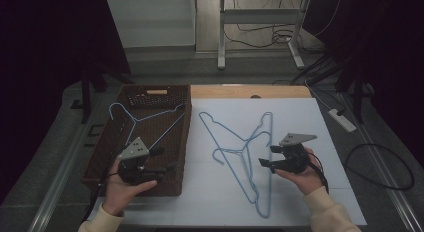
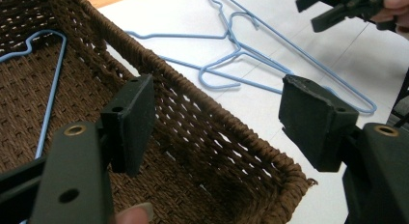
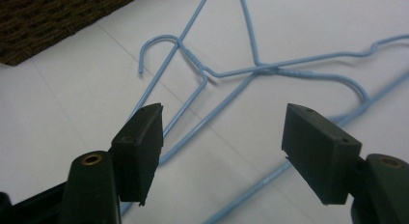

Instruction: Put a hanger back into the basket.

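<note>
My right gripper (image 1: pixel 266 156), jaws apart and empty, hovers above crossed pale-blue wire hangers (image 3: pixel 270 72); my left gripper (image 1: pixel 167 159), likewise spread, straddles the brown woven basket's rim (image 2: pixel 212 115).

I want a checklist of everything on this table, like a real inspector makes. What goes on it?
Surface: white table top, a bare wooden strip along its far edge.
Job's things: two blue wire hangers on the table, crossing each other; one blue hanger in the basket; brown woven basket at the table's left.
Clutter: nothing seen.
Grippers: left gripper open above the basket's near corner, nothing between the jaws; right gripper open just above the crossed hangers, not touching them.
Cables: one trails from each gripper; more run across the floor, with a white power strip to the right.
Surroundings: dark room, grey floor, metal frame legs beyond the table.
</note>
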A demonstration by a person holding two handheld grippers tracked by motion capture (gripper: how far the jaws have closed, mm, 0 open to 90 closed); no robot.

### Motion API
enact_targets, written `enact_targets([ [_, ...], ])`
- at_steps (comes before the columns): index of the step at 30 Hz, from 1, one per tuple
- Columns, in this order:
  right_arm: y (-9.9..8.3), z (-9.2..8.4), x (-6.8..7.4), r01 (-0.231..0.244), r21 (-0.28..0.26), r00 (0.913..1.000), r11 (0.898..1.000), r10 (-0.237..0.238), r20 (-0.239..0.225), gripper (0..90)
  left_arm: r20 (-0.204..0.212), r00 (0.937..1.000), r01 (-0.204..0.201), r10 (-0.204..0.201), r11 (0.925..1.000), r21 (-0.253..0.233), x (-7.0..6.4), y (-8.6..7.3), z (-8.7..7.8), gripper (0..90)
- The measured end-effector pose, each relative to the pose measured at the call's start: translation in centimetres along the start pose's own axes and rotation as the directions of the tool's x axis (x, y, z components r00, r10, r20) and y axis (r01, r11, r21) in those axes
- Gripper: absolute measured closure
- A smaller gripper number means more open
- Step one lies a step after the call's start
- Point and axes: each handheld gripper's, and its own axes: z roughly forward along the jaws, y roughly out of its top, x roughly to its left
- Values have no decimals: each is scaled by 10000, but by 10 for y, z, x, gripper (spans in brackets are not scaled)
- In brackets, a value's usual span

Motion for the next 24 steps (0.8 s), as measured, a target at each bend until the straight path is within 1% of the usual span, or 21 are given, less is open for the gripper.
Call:
enact_targets([
  [2,6,6,-1,101,160,9999,9998,-99,-112,310,8,10000,34,-34,10000,1,0,0,0,302],
  [5,19,20,-2,330,547,9991,9980,-313,-302,308,9,10000,52,-52,10000,29,1,0,1,302],
  [8,30,36,-2,724,1039,9966,9920,-679,-459,301,14,10000,58,-58,10000,46,1,-1,1,302],
  [10,36,44,-2,906,1320,9950,9871,-841,-543,299,9,10000,60,-60,10000,60,1,-1,2,302],
  [11,39,49,-2,1050,1465,9937,9836,-978,-551,299,4,10000,56,-56,10000,78,1,-1,2,301],
  [14,48,65,-1,1294,1874,9908,9737,-1193,-642,303,-7,10000,56,-56,10000,82,2,-1,1,301],
  [15,49,67,-1,1347,1919,9900,9721,-1239,-671,308,-16,10000,61,-61,10000,77,2,-1,1,302],
  [17,52,76,-1,1529,2118,9871,9653,-1391,-788,319,-28,10000,61,-61,10000,76,2,-1,1,301],
  [18,55,82,0,1623,2279,9858,9601,-1473,-811,325,-25,10000,62,-61,9999,79,2,-1,1,302],
  [20,58,88,0,1682,2411,9846,9558,-1512,-873,334,-10,10000,56,-56,9999,95,2,-1,1,302],
  [24,66,104,1,2045,2887,9777,9353,-1805,-1078,370,84,9999,88,-89,9999,72,3,-1,1,301],
])
